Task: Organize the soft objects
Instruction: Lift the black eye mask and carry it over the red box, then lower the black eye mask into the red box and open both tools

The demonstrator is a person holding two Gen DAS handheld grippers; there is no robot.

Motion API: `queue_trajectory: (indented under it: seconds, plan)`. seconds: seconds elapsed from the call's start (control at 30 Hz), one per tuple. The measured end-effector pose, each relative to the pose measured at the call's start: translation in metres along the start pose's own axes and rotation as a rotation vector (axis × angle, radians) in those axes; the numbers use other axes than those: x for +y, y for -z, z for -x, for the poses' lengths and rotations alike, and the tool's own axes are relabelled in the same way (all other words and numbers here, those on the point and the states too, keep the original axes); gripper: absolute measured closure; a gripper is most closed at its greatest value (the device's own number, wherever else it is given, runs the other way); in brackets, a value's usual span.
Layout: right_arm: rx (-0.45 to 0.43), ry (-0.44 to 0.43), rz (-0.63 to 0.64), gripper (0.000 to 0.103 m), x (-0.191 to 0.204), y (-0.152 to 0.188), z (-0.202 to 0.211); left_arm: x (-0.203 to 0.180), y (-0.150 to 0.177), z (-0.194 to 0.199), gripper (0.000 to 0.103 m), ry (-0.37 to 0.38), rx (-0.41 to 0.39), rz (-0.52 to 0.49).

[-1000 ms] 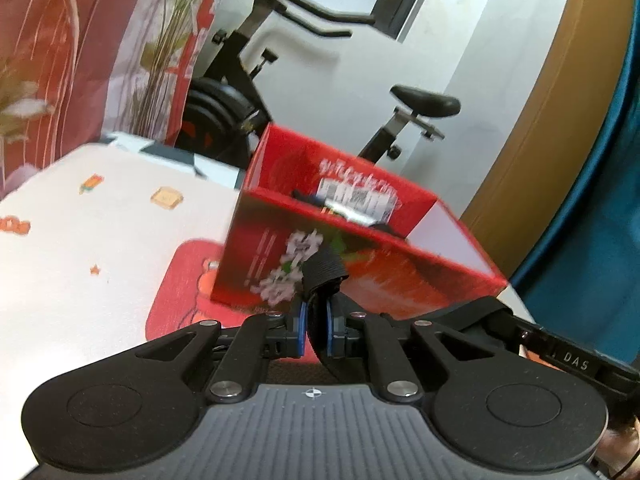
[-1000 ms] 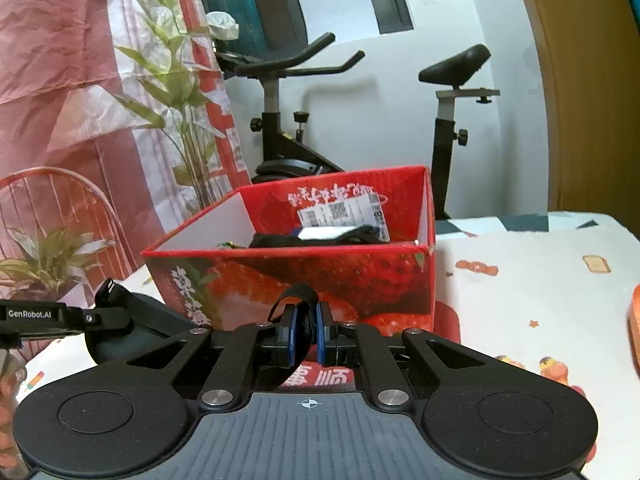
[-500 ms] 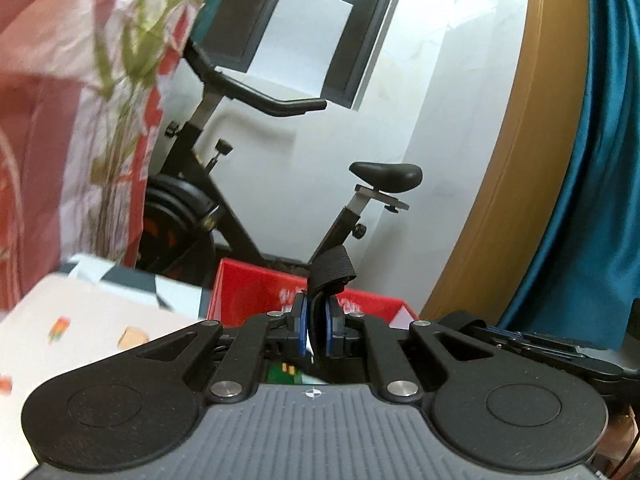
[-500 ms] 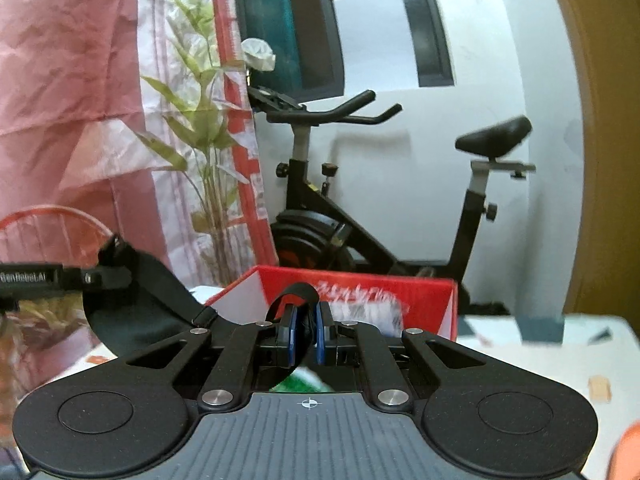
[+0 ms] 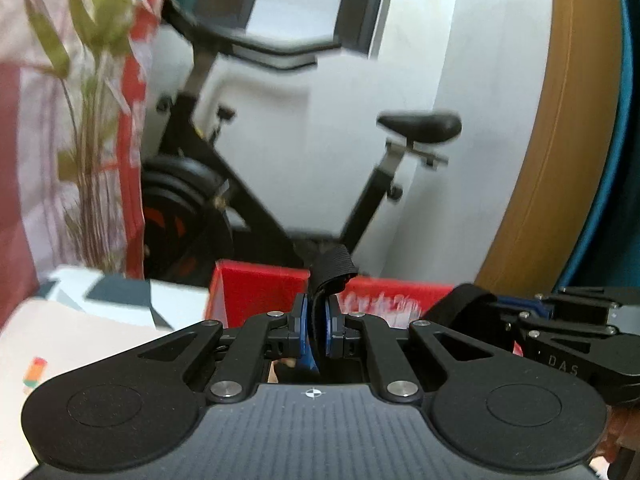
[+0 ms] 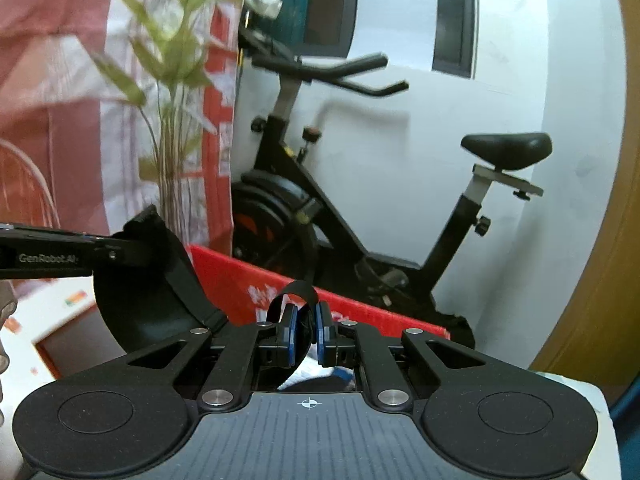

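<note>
A black fabric piece (image 6: 148, 288) with straps hangs between my two grippers, above the near side of a red strawberry-print box (image 6: 352, 306). My left gripper (image 5: 318, 324) is shut on a black strap end (image 5: 332, 270) that sticks up between its blue pads. My right gripper (image 6: 306, 334) is shut on a strap loop (image 6: 298, 290). In the left wrist view the right gripper's fingers (image 5: 560, 308) reach in from the right, pinching a fold of the fabric (image 5: 460, 308). Only the box's far wall (image 5: 256, 292) shows there; its inside is hidden.
A black exercise bike (image 6: 400, 216) stands right behind the box against a white wall. A leafy plant (image 6: 172, 92) and a red-and-white curtain (image 5: 24, 140) stand at the left. The table's white patterned cloth (image 5: 80, 344) lies left of the box. A wooden door frame (image 5: 560, 140) rises on the right.
Both grippers have risen and moved toward the box with the black fabric still held. The box has dropped low in both views, and the bike and wall now fill them.
</note>
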State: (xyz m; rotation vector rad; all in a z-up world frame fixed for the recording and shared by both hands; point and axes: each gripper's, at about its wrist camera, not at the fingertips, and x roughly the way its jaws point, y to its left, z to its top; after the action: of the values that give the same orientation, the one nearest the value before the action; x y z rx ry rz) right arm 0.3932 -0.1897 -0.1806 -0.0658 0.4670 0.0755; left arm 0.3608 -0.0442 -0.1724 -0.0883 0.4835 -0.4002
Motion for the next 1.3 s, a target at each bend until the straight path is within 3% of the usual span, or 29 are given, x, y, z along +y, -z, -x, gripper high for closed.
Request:
queue_trajectory:
  seconds: [0.3, 0.63, 0.67, 0.73, 0.8, 0.87, 0.93, 1.03, 1.07, 1.1, 1.2, 1.3]
  plan:
    - [0.187, -0.013, -0.043, 0.094, -0.005, 0.029, -0.036, 0.006, 0.022, -0.029, 0.094, 0.036, 0.183, -0.043]
    - [0.288, 0.010, -0.125, 0.094, -0.018, 0.046, -0.044, 0.013, 0.022, -0.036, 0.092, 0.011, 0.242, -0.081]
    - [0.290, 0.026, -0.125, 0.092, -0.018, 0.046, -0.043, 0.013, 0.020, -0.036, 0.089, 0.009, 0.243, -0.086]
    - [0.282, 0.042, -0.118, 0.090, -0.020, 0.045, -0.041, 0.014, 0.016, -0.034, 0.071, 0.007, 0.236, -0.096]
    - [0.264, 0.071, -0.093, 0.085, -0.019, 0.042, -0.035, 0.012, 0.013, -0.029, 0.039, 0.014, 0.216, -0.107]
    - [0.232, 0.088, -0.081, 0.083, -0.018, 0.039, -0.026, 0.009, 0.009, -0.021, 0.036, 0.009, 0.181, -0.116]
    - [0.200, 0.091, -0.083, 0.077, -0.019, 0.035, -0.018, 0.006, 0.004, -0.010, 0.035, 0.015, 0.152, -0.132]
    - [0.138, 0.096, -0.088, 0.054, -0.019, 0.031, 0.000, 0.000, -0.002, 0.004, 0.019, 0.008, 0.122, -0.153]
    - [0.109, 0.098, -0.096, 0.037, -0.018, 0.031, 0.008, -0.002, -0.002, 0.010, 0.007, 0.005, 0.110, -0.160]
    - [0.084, 0.102, -0.102, 0.024, -0.018, 0.031, 0.015, -0.004, -0.003, 0.017, 0.003, 0.002, 0.097, -0.169]
    - [0.033, 0.092, -0.112, 0.007, -0.018, 0.033, 0.032, -0.010, -0.002, 0.033, 0.000, -0.014, 0.071, -0.197]
    - [-0.001, 0.082, -0.120, 0.000, -0.017, 0.037, 0.049, -0.014, 0.002, 0.048, 0.000, -0.037, 0.063, -0.202]
